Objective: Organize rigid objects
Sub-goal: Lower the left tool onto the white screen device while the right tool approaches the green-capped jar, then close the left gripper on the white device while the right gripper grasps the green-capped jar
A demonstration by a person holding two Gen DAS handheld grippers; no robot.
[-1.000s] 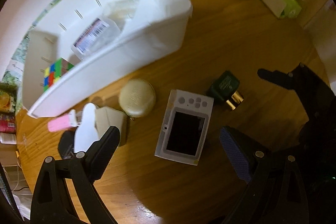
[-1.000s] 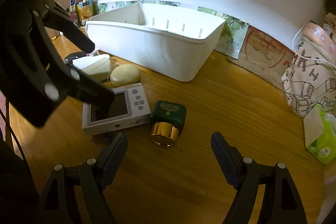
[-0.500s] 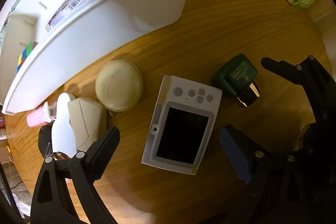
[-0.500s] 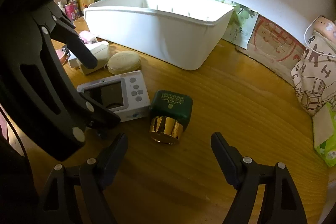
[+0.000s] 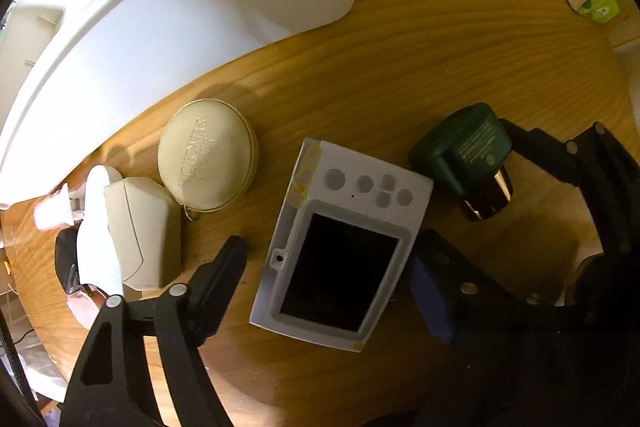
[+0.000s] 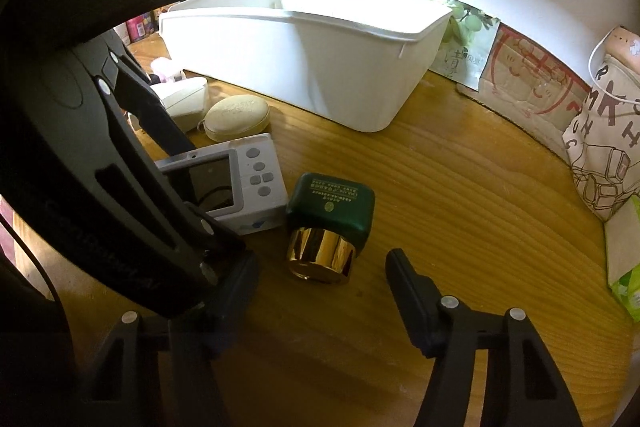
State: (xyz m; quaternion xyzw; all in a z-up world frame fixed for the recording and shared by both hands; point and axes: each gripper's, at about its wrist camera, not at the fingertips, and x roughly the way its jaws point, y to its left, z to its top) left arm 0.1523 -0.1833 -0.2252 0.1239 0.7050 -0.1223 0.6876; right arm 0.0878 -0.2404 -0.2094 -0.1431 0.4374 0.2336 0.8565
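Pointing straight down, the left gripper (image 5: 326, 267) straddles the white handheld device (image 5: 340, 247) lying flat at the centre of the left wrist view. Its jaws have just been closing, yet a gap remains on each side and neither pad presses the casing. Low in the right wrist view, the right gripper (image 6: 320, 283) has also just been narrowing, with nothing clamped; the green jar with a gold cap (image 6: 330, 223) lies just beyond its fingertips on the wooden table (image 6: 460, 195). Further up stands the white bin (image 6: 320, 67).

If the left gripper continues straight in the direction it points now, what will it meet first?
Most likely the white handheld device, which lies flat on the wooden table between the left gripper fingers; its jaws have just been closing around it.
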